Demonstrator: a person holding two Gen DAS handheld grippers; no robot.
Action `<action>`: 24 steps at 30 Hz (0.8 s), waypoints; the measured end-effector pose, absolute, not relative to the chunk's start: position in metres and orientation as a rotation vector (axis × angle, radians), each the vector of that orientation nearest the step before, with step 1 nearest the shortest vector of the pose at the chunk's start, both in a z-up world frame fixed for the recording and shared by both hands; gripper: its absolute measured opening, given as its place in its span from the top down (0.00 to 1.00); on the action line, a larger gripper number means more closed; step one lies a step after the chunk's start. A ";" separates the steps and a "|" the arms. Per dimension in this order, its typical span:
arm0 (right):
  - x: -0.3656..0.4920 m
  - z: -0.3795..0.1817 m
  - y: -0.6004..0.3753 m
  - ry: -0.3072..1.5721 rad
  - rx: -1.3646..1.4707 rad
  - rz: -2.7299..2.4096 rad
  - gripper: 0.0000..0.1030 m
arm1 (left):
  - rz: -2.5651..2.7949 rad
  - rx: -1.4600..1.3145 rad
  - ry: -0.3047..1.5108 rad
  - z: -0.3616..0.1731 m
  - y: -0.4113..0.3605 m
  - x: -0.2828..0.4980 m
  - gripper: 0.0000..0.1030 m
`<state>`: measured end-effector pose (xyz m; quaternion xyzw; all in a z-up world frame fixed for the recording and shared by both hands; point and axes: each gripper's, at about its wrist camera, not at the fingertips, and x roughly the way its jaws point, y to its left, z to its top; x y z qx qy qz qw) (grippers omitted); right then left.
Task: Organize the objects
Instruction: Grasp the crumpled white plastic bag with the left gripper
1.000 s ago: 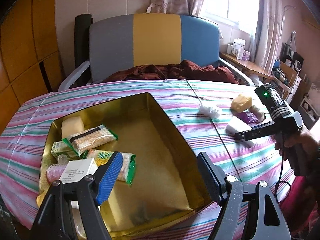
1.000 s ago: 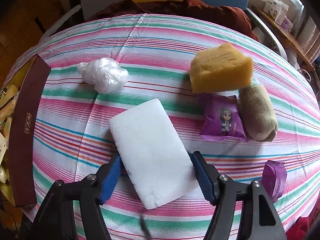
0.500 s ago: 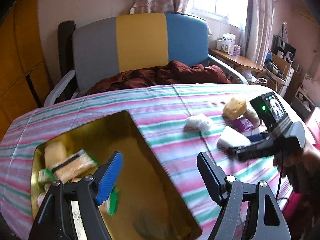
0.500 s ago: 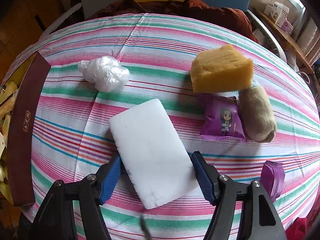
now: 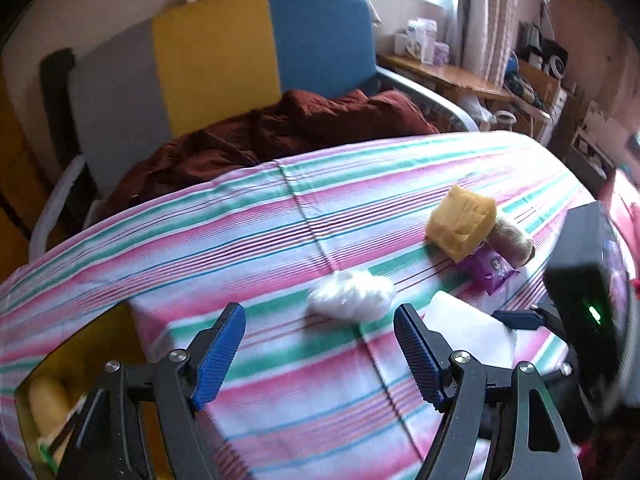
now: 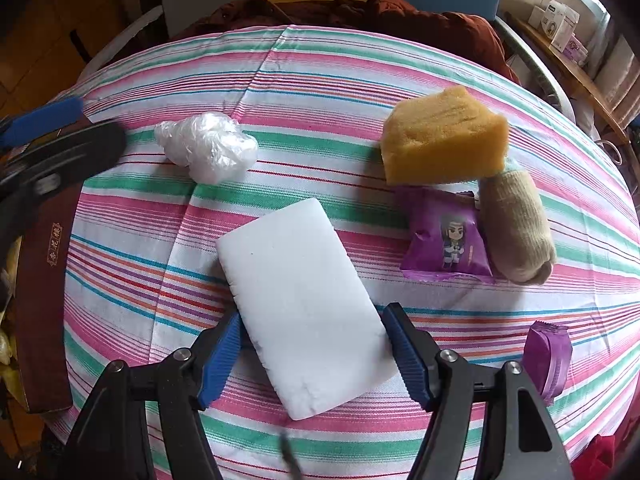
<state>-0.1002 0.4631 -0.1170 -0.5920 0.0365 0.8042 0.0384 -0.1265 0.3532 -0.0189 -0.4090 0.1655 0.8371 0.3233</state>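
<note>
A white foam block (image 6: 300, 304) lies flat on the striped tablecloth between the fingers of my right gripper (image 6: 312, 344). Its jaws straddle the block's near end, and a thin gap shows on the right side. My left gripper (image 5: 318, 320) hangs open and holds nothing, just in front of a crumpled white plastic wad (image 5: 352, 294). That wad (image 6: 208, 146) sits left of the block. In the right wrist view the left gripper's blue fingertip (image 6: 40, 120) shows blurred at the left edge. The gold tin (image 5: 80, 344) holding snack packets is at the lower left.
A yellow sponge (image 6: 440, 136), a purple snack packet (image 6: 444, 240) and a rolled beige sock (image 6: 516, 228) cluster at the right. A second purple packet (image 6: 548, 356) lies near the table's right edge. A chair with a dark red blanket (image 5: 280, 132) stands behind the table.
The left gripper has swung right, from over the tin to over the cloth near the plastic wad, still open. The right gripper and white block have not moved.
</note>
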 end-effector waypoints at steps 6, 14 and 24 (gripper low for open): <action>-0.103 -0.117 0.466 0.111 -1.817 2.467 0.30 | 2.131 -1.140 0.508 -0.045 0.391 -0.148 0.25; -0.104 -0.117 0.465 0.112 -1.814 2.473 0.31 | 2.071 -1.274 0.552 -0.077 0.407 -0.163 0.65; -0.109 -0.115 0.468 0.090 -1.796 2.493 0.34 | 2.136 -1.096 0.409 -0.029 0.360 -0.114 0.66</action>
